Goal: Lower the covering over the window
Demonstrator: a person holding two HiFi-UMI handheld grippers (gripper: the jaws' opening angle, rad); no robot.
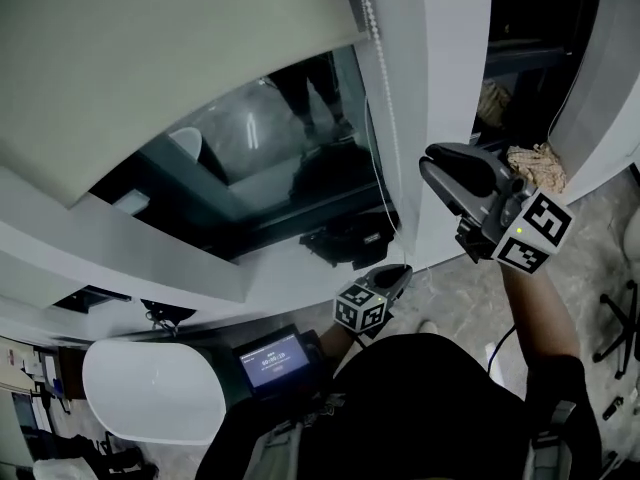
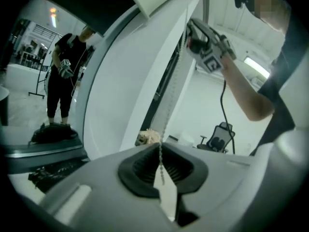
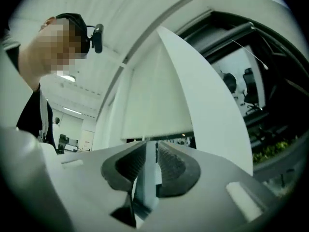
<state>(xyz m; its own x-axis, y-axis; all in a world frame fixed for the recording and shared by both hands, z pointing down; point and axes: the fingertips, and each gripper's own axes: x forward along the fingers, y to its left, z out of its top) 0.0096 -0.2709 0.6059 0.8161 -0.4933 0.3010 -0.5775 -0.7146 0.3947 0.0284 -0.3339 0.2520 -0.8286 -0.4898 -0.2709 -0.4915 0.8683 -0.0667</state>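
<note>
Though faint in head view, bead chain [image 2: 167, 115] tight in left claw [image 2: 161, 158]; right claw [image 3: 150, 151] part-open, empty

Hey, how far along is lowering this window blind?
Partly done: the pale fabric roller blind covers the upper window; the dark glass below is bare. In hand: the left hand-held gripper is shut on the white bead chain; the right hand-held gripper is open. Left: more pulling.

The left grey two-jaw gripper [image 2: 161, 151] is held low, close to the person's body, and its dark jaws are pressed together on a thin white bead chain [image 2: 161, 159]. The right grey two-jaw gripper [image 3: 149, 146] is held up high on a raised bare forearm [image 1: 538, 313]. Its jaws stand a little apart with nothing between them.
</note>
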